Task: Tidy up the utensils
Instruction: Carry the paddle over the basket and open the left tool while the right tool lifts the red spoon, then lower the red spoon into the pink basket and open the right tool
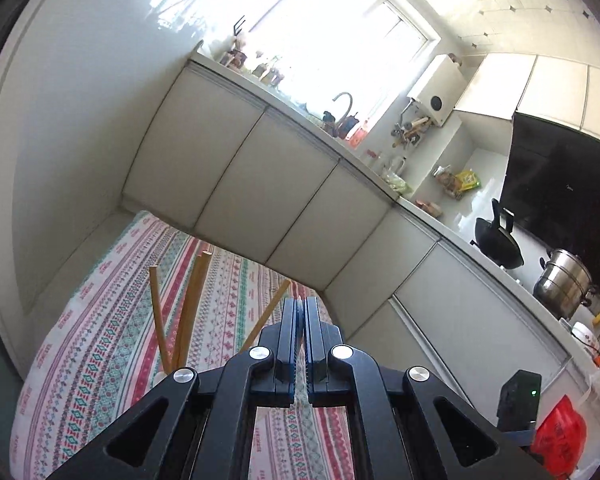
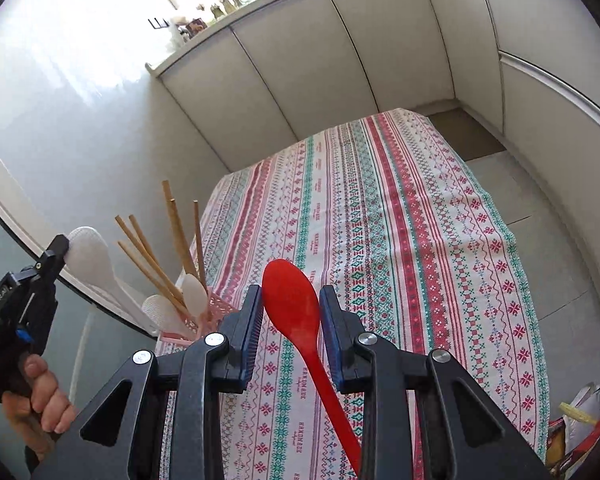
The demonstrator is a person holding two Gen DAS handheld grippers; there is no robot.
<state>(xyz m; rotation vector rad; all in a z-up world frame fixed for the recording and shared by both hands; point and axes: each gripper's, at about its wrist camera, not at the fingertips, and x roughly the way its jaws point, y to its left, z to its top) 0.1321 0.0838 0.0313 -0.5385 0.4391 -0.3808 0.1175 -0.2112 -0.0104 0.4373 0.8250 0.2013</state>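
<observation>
Between the right gripper's widely spread pads lies the red spoon on the tablecloth, untouched.
Light, stiff, slick plastic, probably: best pinched at the neck. Left gripper is clamped on a white spoon beside the pink holder with chopsticks.

Home kitchen: wok, faucet
</observation>
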